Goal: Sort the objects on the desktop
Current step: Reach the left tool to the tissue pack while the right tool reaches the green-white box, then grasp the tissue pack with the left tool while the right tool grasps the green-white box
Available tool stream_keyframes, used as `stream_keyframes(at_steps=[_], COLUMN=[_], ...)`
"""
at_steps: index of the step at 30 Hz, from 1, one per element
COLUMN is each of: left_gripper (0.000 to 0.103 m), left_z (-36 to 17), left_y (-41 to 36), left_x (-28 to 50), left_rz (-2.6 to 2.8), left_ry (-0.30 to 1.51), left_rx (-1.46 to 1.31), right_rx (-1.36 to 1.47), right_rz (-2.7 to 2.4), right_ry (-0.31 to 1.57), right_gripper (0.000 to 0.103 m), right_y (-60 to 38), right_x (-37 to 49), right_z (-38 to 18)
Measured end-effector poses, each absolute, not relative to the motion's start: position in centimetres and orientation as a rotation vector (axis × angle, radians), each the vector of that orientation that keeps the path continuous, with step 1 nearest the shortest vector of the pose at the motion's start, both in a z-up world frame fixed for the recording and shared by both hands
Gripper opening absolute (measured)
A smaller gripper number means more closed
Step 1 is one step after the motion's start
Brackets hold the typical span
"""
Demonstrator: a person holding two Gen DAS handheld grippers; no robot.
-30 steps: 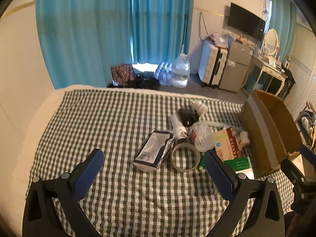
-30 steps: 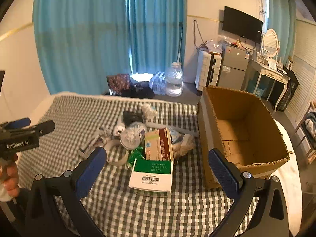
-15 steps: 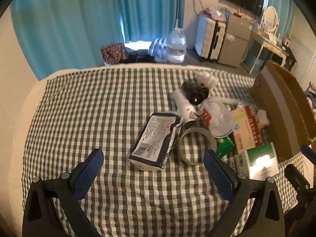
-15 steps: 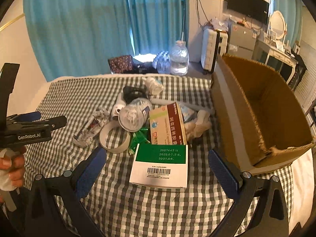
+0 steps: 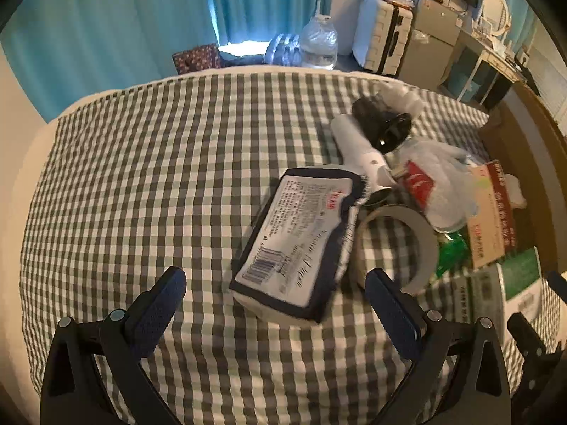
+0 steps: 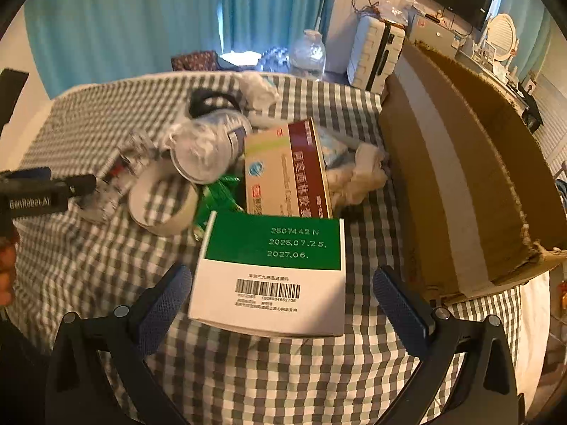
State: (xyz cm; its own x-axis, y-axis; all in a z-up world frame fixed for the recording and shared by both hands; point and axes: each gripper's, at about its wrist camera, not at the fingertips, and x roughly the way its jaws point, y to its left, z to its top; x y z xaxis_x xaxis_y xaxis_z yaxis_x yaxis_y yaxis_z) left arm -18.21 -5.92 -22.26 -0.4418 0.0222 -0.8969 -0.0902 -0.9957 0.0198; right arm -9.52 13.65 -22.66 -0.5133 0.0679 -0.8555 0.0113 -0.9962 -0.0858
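Both tools came closer, gaping wide: left tool [image 5: 274, 299] at 1 dark packet [image 5: 301, 241], right tool [image 6: 281, 294] at 1 green-white box [image 6: 271, 272].

Green-and-white box [image 6: 271, 272] flat beside dark-edged labelled packet [image 5: 296, 244] on checked cloth

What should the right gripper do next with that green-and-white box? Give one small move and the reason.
Probably ease the right gripper forward until its open fingers straddle the green-and-white box; the box lies just ahead between them, ungripped, with the cardboard box open at its right.
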Motion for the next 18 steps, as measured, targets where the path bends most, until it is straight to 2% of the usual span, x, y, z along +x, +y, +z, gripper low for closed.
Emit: stream_keyframes(at_steps=[9,15,18], left_gripper=[0.103,0.103,0.103], left_z=[-25.5,-28.2,-28.9], left_y=[-5.4,-5.2,-5.3], left_x=[-20.3,-20.9,-21.0], left_rz=[2.565,2.548,2.543], left_ry=[0.154,0.183,0.176], left_rx=[-1.688,-1.749,-1.753], right_rx=[-1.606,-1.616,-1.622], right_rz=[2.716,2.715,2.668], right_ry=[-0.02,-0.105,-0.241], right_gripper=[0.103,0.103,0.103], right_y=[13.9,12.4,10.8], right_x=[-11.4,-11.4,-11.8], right_z=[-23.8,-23.5,-24.8])
